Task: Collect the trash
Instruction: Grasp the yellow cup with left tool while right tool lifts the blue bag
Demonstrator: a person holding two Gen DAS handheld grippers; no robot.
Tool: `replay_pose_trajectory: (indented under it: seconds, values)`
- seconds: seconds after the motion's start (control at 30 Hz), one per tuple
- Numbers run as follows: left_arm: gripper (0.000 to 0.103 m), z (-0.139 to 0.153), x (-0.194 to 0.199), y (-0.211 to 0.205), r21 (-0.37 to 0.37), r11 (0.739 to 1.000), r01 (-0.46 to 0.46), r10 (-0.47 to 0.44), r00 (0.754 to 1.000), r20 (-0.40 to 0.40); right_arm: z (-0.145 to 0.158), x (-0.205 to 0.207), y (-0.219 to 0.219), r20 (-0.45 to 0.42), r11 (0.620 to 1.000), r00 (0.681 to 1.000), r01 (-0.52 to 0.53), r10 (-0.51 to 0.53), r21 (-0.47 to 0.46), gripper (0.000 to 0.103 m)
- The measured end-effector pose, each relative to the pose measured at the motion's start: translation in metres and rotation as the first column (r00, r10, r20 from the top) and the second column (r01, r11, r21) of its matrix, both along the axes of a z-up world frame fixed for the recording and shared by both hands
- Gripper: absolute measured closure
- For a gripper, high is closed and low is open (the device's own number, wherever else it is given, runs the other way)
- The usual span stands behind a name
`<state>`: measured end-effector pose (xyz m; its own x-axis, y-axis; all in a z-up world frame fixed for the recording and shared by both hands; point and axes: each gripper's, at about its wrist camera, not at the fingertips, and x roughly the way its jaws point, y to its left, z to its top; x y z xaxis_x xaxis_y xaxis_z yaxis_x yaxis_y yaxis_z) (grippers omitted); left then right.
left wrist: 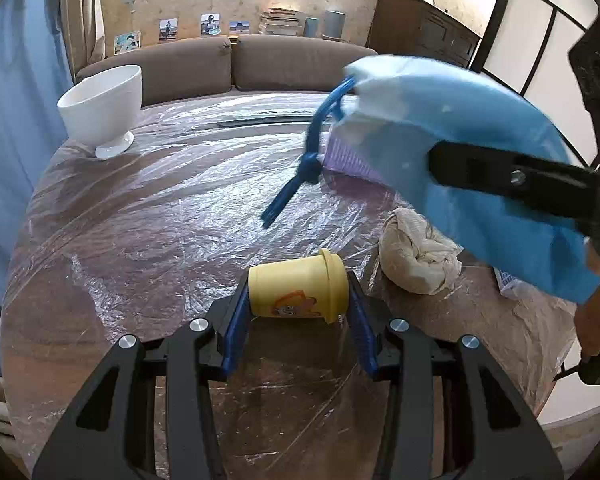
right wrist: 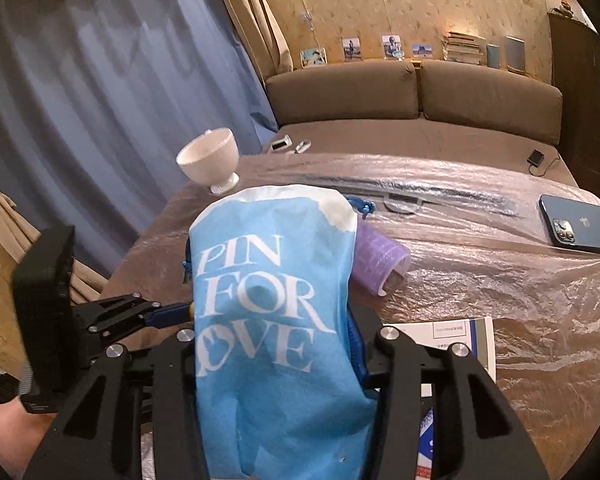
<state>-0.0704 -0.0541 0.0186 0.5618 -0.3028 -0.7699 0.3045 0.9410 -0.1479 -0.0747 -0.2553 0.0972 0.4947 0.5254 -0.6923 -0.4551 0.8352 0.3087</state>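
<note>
Meanwhile, the left claw (left wrist: 300, 304) clamps a yellow tub (left wrist: 297, 285) near the worktop's (left wrist: 139, 220) front edge; the right claw (right wrist: 275, 344) pinches a blue drawstring bag (right wrist: 271, 304), whose mouth may sag shut and block the drop.

Table (left wrist: 139, 240): bowl (left wrist: 101, 108) far left; crumpled paper (left wrist: 416, 258) right of cup (left wrist: 297, 286); phone (right wrist: 578, 224) far right.

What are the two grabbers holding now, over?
Left gripper shut on yellow tub. Right gripper shut on blue drawstring bag. Crumpled tissue lies beside the tub, untouched.
</note>
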Motion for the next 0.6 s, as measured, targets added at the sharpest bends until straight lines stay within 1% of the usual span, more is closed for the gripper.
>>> replay_pose_trajectory:
  seconds: [0.17,0.23,0.33,0.47,0.6]
  values:
    - [0.057,0.002,-0.004,0.002,-0.013,1.0,-0.002,0.002,1.0,0.008,0.007,-0.01,-0.007,-0.002,0.999,1.0,0.001,-0.001,0.039,0.058]
    - [0.057,0.003,-0.006,0.002,-0.007,1.0,-0.003,0.003,1.0,0.016,0.007,-0.017,-0.008,-0.007,0.998,1.0,-0.006,0.007,0.055,0.058]
    - [0.057,0.003,-0.011,0.004,0.0,1.0,-0.004,0.004,1.0,0.022,0.009,-0.03,-0.007,-0.003,0.999,1.0,-0.016,0.017,0.048,0.058]
    - [0.057,0.004,-0.018,0.006,-0.004,1.0,-0.011,0.011,1.0,0.02,0.008,-0.046,-0.008,-0.009,0.998,1.0,-0.029,0.03,0.062,0.058]
    - [0.057,0.005,-0.025,0.008,0.0,1.0,-0.017,0.017,1.0,0.026,0.005,-0.063,-0.005,-0.003,0.999,0.999,-0.038,0.038,0.032,0.058]
